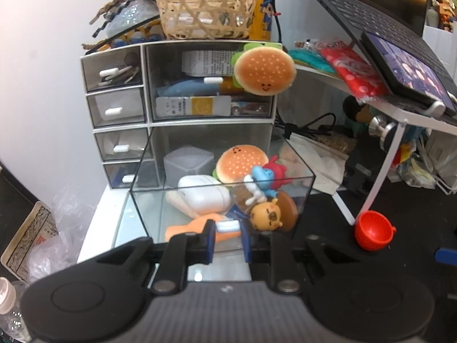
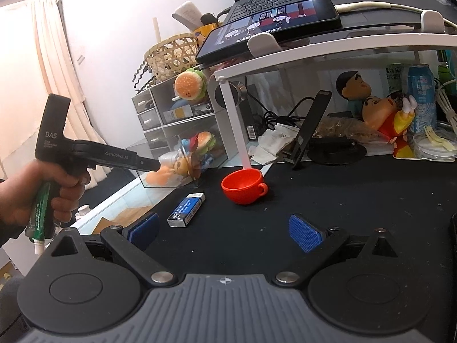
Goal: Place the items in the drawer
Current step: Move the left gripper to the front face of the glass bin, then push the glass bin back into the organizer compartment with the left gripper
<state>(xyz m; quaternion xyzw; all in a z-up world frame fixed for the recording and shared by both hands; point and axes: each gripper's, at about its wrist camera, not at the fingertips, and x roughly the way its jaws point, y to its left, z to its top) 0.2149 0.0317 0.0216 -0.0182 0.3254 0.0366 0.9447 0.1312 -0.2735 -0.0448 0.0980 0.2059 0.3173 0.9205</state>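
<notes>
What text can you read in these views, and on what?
"DAS": left tool body.
"GenRobot.AI": same tool's arm.
Small print under "DAS": too small.
Eraser box: blurred.
Phone screen: characters, unreadable.
Blue can: unreadable.
Paper in upper drawer: too small.

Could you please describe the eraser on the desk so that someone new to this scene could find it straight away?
Start at the white laptop stand over the black desk mat. In front of its left leg sits a small red plastic cup; just left of the cup lies the blue-sleeved white rectangular eraser. It is the only flat, boxy item lying loose on the mat.
</notes>
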